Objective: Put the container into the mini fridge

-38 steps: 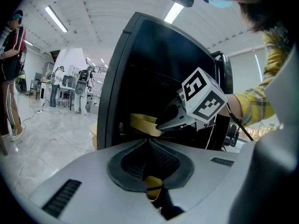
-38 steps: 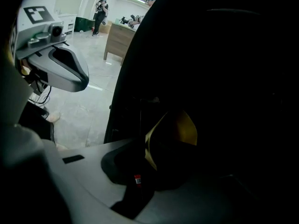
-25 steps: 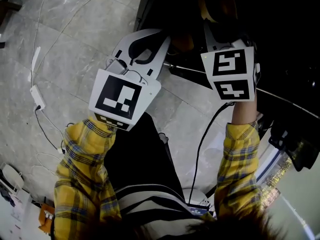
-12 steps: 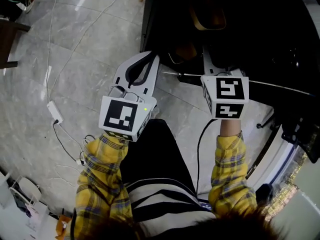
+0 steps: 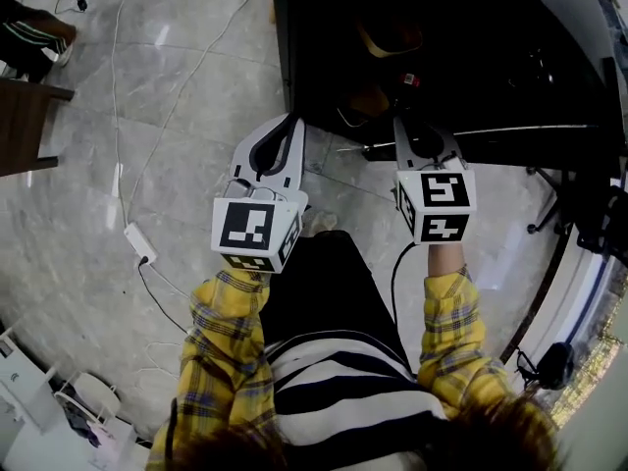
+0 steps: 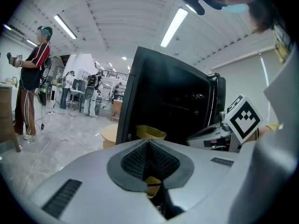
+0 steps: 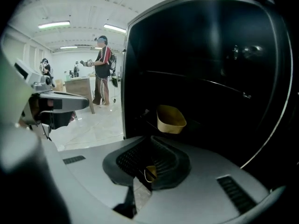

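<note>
Resting place of the container (image 7: 171, 119): it sits on a shelf inside the dark, open mini fridge (image 7: 210, 55), upright with its mouth up, and nothing touches it.
Container colour: yellowish tan against the black interior.
Container and right gripper (image 7: 152, 150): in the right gripper view it lies ahead of the jaw tips and a little to their right, higher in the picture, clearly apart from them.
Container and left gripper (image 6: 148, 146): in the left gripper view it shows just over the jaw tips, beyond them, near the fridge's left edge, and is not touched.
Left gripper jaws: together, the ribbed pads meeting in a line with nothing clamped.
Right gripper jaws: drawn together, holding nothing. A small yellowish patch shows through the gap below the pads; I cannot tell what it is.
Head view: both grippers point at the fridge front, the left one over the pale floor (image 5: 147, 165) at the fridge's corner, the right one reaching into the dark opening.
Marker cubes: one rides on each gripper, above the yellow plaid sleeves (image 5: 226, 332).
Floor: white cables and a power strip (image 5: 137, 243) lie to the left.
Background: a person (image 6: 30, 78) in a red and black top stands far off.
</note>
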The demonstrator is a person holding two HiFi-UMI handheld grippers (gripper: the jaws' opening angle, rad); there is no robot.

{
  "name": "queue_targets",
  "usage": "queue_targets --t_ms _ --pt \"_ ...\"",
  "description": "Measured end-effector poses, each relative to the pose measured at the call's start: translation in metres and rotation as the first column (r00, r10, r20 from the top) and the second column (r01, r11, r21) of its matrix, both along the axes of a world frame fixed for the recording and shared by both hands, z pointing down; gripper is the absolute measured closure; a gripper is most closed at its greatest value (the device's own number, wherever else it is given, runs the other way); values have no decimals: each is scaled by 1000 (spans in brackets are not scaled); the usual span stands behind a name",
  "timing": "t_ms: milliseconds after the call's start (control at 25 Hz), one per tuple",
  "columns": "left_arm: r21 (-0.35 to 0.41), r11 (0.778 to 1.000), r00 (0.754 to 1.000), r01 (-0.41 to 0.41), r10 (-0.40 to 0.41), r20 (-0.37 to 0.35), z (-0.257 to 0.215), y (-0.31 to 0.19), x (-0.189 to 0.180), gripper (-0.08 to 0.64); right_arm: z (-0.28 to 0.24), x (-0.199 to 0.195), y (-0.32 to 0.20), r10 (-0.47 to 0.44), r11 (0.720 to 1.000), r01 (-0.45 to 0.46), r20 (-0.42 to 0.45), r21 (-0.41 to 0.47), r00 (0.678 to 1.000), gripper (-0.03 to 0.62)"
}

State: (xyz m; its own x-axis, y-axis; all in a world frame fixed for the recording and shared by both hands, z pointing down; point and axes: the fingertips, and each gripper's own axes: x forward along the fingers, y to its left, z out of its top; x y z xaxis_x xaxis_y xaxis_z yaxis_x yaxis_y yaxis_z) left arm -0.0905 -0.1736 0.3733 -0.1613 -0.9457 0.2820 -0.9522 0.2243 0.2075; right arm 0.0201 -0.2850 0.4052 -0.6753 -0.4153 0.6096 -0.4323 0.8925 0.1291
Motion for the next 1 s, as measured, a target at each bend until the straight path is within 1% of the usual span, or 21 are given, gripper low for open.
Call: queue_targets --t_ms 320,440,720,1000 --pt "-54 999 1000 9 -8 6 2 19 5 541 -3 24 20 45 997 -42 58 -58 997 564" --pt "-72 997 1000 -3 4 16 -1 25 10 541 -3 32 27 67 995 -62 66 -84 996 566" --pt "-97 995 999 -15 18 32 1 30 15 541 -4 49 43 115 988 -105 89 -110 989 566" --pt "-113 993 999 -20 24 37 5 39 19 541 1 56 53 110 988 -100 83 -122 990 566"
